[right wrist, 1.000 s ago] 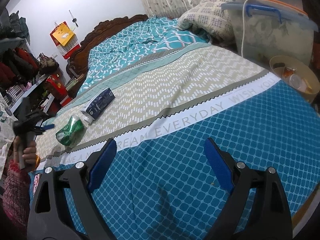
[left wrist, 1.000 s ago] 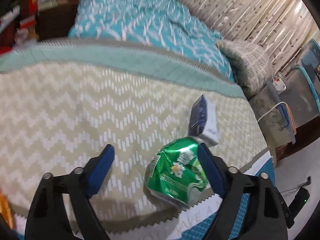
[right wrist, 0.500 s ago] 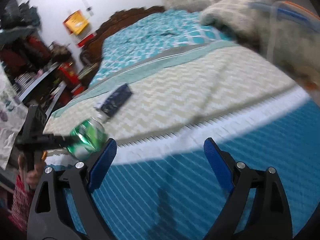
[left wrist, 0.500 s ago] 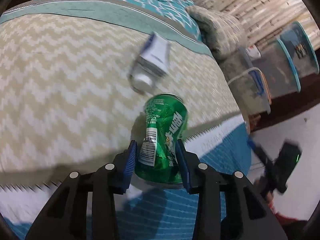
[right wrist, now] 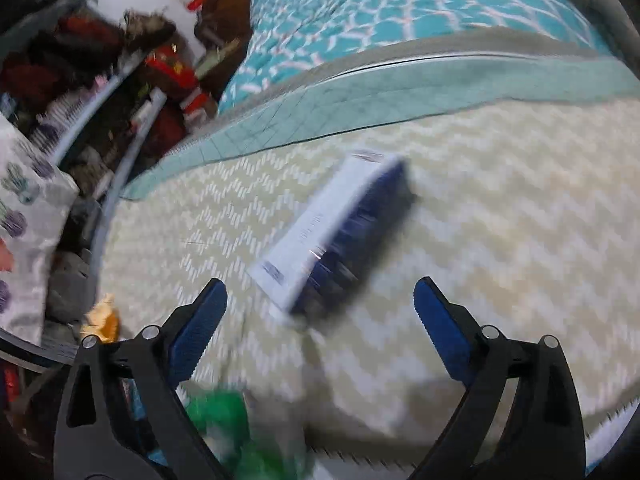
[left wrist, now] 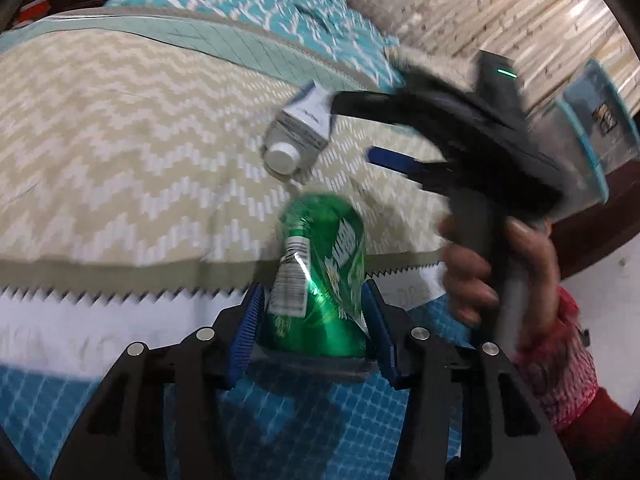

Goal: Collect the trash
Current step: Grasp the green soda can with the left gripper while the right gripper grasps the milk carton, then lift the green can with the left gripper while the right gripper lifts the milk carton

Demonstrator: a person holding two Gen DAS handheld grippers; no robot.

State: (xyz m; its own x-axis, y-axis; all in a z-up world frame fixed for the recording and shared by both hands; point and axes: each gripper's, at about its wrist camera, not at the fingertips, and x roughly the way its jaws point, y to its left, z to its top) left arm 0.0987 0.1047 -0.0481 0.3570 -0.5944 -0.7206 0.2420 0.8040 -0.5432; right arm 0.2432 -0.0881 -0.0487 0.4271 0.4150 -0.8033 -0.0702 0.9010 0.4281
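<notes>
My left gripper (left wrist: 314, 312) is shut on a crushed green can (left wrist: 320, 276) and holds it above the bed; the can also shows as a green blur in the right wrist view (right wrist: 228, 420). A white and blue carton (left wrist: 302, 132) with a white cap lies on the beige zigzag blanket (left wrist: 120, 140) just beyond the can. My right gripper (right wrist: 320, 316) is open and hovers close over the carton (right wrist: 332, 232), which lies between and just beyond its fingers. In the left wrist view the right gripper (left wrist: 360, 128) reaches in from the right, held by a hand (left wrist: 500, 276).
Clear storage bins (left wrist: 588, 120) stand beside the bed at the right. A cluttered shelf (right wrist: 100, 80) and a patterned cloth (right wrist: 24, 220) are left of the bed. A teal quilt (right wrist: 400, 12) covers the far end. An orange wrapper (right wrist: 102, 322) lies near the left edge.
My left gripper closed on the can and lifted it off the blanket. My right gripper swung left across the bed and came down over the carton.
</notes>
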